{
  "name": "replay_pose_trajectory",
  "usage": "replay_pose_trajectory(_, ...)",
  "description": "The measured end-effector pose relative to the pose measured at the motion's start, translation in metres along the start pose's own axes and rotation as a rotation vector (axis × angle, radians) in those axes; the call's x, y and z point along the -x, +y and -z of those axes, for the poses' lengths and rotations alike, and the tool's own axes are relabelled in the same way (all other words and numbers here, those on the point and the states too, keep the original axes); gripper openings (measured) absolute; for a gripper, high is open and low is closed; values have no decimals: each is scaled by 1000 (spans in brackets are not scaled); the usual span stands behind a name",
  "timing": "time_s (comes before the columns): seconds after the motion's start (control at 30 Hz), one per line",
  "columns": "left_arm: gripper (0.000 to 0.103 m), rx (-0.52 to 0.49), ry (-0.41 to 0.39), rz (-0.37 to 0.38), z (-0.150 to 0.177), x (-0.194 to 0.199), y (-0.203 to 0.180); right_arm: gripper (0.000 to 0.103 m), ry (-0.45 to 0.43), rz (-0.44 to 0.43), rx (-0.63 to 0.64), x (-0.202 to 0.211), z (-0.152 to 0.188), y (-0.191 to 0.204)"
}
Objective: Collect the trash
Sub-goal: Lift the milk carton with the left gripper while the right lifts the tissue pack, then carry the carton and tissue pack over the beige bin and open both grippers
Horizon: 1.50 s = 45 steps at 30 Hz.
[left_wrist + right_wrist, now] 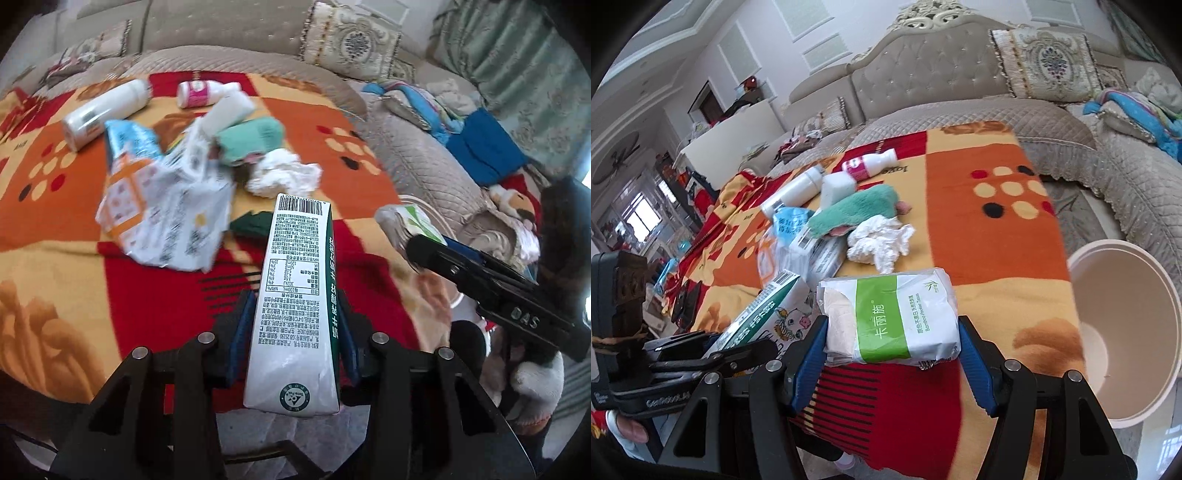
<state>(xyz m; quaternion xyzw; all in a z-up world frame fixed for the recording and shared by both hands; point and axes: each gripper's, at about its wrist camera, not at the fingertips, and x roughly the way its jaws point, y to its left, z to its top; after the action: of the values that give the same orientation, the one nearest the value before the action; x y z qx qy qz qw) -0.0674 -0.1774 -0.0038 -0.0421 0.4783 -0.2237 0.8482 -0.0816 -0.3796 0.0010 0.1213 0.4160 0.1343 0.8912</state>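
The bin point(1123, 332) stands just right of the right hand-held gripper point(892, 354), which clamps a tissue pack point(890, 317); the left hand-held gripper point(291, 332), farther from it, grips a milk carton point(295, 302) lengthwise.

carton point(295, 295): printed card, smooth, slight sheen
tissue pack point(897, 317): glossy plastic film, crinkled
blanket point(66, 229): woolly cloth, matt
bin point(1126, 332): smooth matt plastic
wad point(879, 240): crumpled paper (soft-looking)
pads point(807, 365): blue, matt
sofa point(923, 74): tufted, quilted cloth
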Motion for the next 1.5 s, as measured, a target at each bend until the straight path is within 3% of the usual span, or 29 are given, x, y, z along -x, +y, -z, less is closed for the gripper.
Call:
replay_pose_trajectory(0.33, 40, -67, -59, 18, -20, 15, -31, 65, -50, 39, -47, 23, -6, -23)
replay_pose_trajectory(0.73, 40, -167, -57, 59, -47, -15, -82, 65, -63, 134, -124, 44, 3, -69)
replay_pose_trajectory(1.03, 40, -204, 5, 148, -64, -51, -117, 65, -71, 210, -191, 58, 9, -107)
replay_pose_trajectory(1.5, 40, -268, 78, 185, -73, -111, -174, 66, -20, 301, -300, 57, 24, -167)
